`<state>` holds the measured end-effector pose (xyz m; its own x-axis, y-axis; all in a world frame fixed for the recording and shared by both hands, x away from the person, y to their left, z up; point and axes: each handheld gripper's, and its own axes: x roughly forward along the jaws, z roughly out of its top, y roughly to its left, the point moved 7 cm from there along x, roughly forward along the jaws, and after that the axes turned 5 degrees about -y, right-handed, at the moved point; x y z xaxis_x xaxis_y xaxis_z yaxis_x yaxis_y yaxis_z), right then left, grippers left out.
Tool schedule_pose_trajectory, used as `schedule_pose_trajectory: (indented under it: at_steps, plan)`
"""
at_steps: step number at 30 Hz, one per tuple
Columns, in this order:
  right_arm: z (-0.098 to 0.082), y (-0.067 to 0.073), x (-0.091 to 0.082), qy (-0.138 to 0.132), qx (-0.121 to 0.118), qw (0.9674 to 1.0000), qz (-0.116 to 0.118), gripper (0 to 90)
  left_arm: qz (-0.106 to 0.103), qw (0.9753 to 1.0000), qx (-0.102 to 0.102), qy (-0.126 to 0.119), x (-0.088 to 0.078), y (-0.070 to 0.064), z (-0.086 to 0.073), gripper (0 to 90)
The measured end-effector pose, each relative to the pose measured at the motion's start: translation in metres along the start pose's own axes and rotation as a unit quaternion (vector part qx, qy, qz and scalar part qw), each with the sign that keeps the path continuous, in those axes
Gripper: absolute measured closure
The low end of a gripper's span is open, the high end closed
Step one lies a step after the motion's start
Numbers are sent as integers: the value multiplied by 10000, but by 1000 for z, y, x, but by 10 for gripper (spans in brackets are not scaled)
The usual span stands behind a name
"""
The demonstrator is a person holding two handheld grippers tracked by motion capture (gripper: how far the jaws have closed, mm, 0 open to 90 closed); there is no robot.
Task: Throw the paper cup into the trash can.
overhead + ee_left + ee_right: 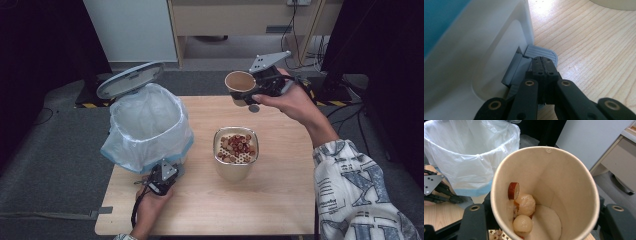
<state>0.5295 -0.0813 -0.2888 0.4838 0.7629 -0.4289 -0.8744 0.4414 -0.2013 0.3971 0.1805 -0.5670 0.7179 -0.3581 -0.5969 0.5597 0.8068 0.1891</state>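
Note:
A white pedal bin (147, 125) lined with a plastic bag stands at the table's left, its grey lid (129, 79) raised. My left gripper (167, 171) is shut, and its closed tips (543, 61) rest on the bin's grey pedal (541, 51). Above the table's far edge, my right gripper (255, 90) is shut on a tilted paper cup (240, 86). In the right gripper view the cup (564, 182) holds a few pale and red fruit pieces (524, 207), and its mouth faces the bin bag (469, 150).
A beige container (234, 171) with a strainer full of reddish fruit stands at the table's middle. A small grey disc (254, 108) lies on the wooden table (280, 200) under the cup. Beyond the table are dark stands, cables and a desk.

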Motion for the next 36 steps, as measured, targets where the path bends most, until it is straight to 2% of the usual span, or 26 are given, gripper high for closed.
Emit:
schedule_pose_trajectory:
  at_steps: [12,36]
  plan:
    - [9,13,14,-31,23,9997,254,356,-1,10000,-2,-14,0,0,0,892]
    - [40,44,45,-322,229,9969,678,356,19,10000,28,-17,0,-1,0,891]
